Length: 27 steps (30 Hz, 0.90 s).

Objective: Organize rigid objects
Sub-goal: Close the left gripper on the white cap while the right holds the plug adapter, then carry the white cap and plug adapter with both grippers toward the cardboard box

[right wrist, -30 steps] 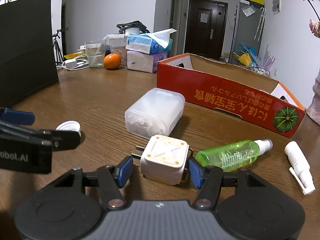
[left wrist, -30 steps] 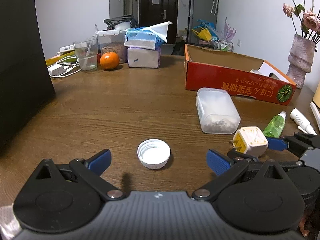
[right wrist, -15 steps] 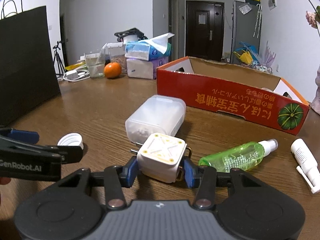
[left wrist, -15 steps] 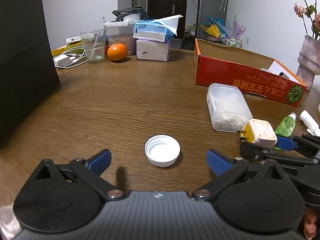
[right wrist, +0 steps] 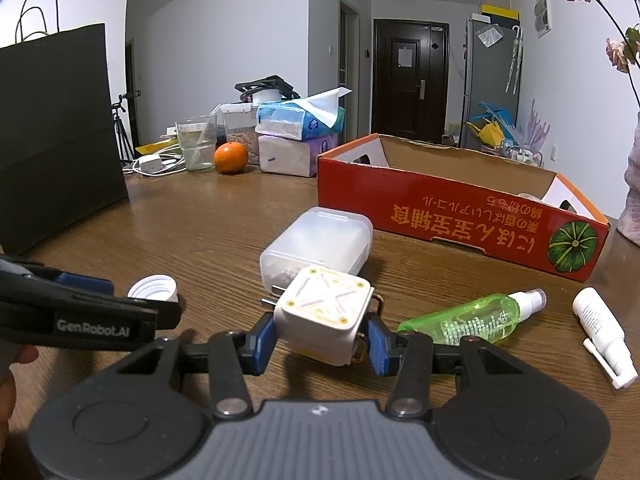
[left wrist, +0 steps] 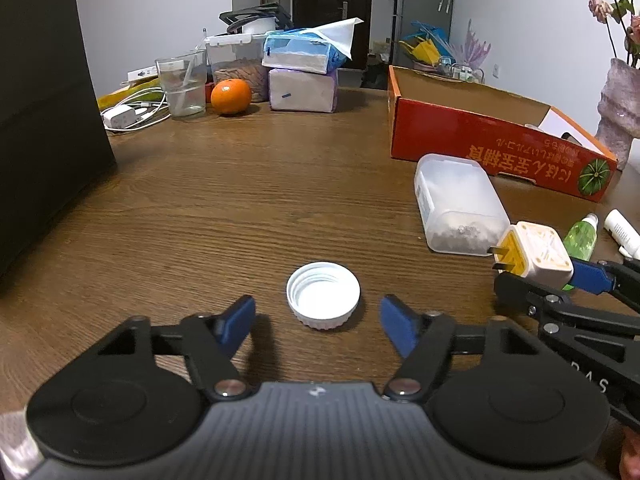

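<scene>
Left wrist view: left gripper (left wrist: 318, 322) jaws just narrowed, half open, nothing gripped, white bottle cap (left wrist: 323, 295) on the table (left wrist: 240, 200) just ahead between the pads; right wrist view: right gripper (right wrist: 322, 340) clamped on white plug adapter (right wrist: 326, 316), translucent container (right wrist: 318, 246) just beyond, red box (right wrist: 460, 216) farther ahead-right.

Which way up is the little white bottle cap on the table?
Upside down. The white cap sits with its open side facing up, so you can see the screw threads and the hollow inside. It rests flat on the wooden table.
</scene>
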{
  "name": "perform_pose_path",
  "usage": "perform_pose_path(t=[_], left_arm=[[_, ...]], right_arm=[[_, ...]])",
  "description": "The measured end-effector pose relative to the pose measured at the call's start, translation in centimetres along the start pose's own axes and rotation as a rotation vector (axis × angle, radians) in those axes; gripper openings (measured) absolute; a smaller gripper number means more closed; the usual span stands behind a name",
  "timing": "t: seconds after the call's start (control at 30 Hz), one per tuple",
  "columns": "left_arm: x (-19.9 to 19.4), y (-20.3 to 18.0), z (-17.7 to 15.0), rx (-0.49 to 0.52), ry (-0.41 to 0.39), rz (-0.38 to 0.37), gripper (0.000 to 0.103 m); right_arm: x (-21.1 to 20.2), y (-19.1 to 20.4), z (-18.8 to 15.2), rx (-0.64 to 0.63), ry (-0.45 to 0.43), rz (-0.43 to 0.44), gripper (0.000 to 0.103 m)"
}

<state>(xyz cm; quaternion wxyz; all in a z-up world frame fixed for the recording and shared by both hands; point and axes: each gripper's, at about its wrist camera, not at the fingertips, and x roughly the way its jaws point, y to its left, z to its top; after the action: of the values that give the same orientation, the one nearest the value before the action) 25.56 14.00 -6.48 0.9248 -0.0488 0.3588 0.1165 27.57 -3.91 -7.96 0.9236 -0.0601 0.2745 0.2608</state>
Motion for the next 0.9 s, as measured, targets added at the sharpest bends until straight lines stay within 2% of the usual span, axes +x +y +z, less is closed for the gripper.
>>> perform_pose_path(t=[0.2,0.4,0.9], left_arm=[[0.34,0.03,-0.03,0.0,0.015,-0.007,0.048],[0.35,0.06,-0.05,0.001,0.009,-0.008,0.04],[-0.16,-0.21,-0.17,0.014,-0.023,-0.022,0.04]], right_arm=[[-0.09,-0.01,-0.06,0.001,-0.004,0.0,0.046],[-0.16,0.01,-0.02,0.001,-0.01,-0.003,0.046],[-0.8,-0.27,-0.13,0.01,-0.031,-0.009,0.046]])
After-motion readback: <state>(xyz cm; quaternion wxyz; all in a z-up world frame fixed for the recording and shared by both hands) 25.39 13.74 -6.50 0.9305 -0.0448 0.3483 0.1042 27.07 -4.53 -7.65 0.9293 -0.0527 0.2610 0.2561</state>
